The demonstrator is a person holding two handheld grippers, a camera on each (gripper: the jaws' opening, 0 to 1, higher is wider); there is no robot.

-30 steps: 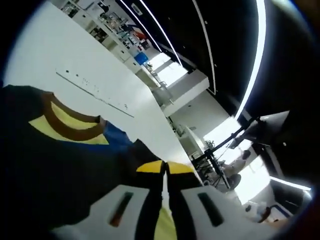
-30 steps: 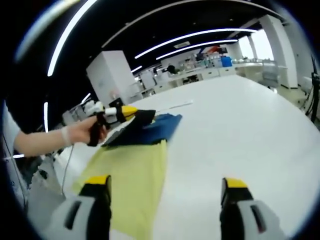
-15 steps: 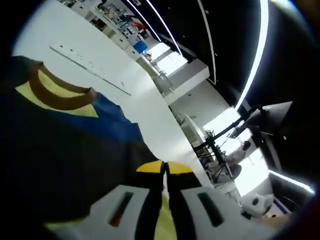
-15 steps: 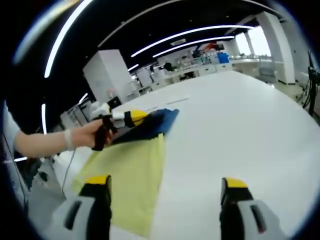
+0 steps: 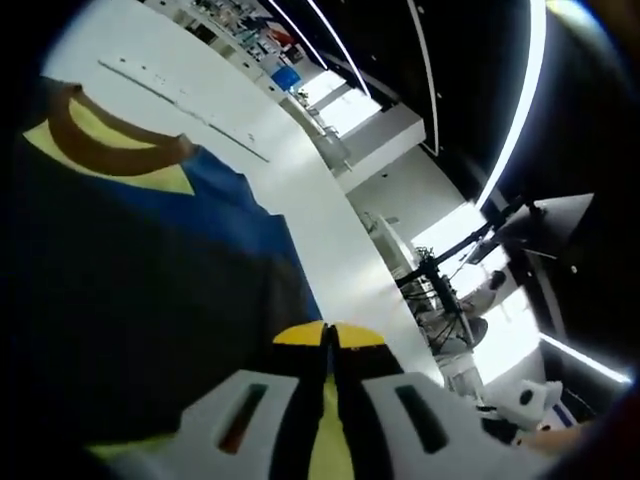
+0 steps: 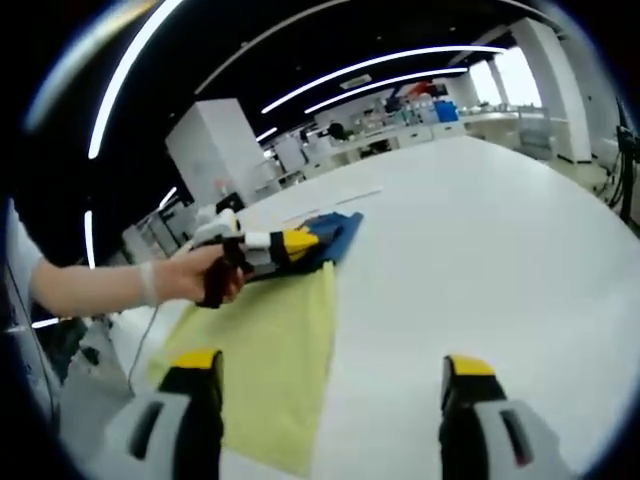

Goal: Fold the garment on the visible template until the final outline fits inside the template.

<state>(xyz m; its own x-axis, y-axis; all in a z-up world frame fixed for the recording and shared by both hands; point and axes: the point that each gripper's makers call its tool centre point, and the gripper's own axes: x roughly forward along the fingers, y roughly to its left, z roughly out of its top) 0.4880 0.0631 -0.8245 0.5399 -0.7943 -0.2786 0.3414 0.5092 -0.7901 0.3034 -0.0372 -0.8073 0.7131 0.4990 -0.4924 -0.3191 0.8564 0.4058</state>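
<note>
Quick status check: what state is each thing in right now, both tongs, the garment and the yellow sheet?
Left tongs: shut on the garment.
Right tongs: open, holding nothing.
Garment: dark blue, edge pinched and lifted.
Yellow sheet: spread flat on the white table.

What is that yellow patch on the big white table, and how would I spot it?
On the white table, look toward the hand holding the left gripper. The pale yellow sheet lies flat there; unlike the dark blue garment at its far end, it is plain.
</note>
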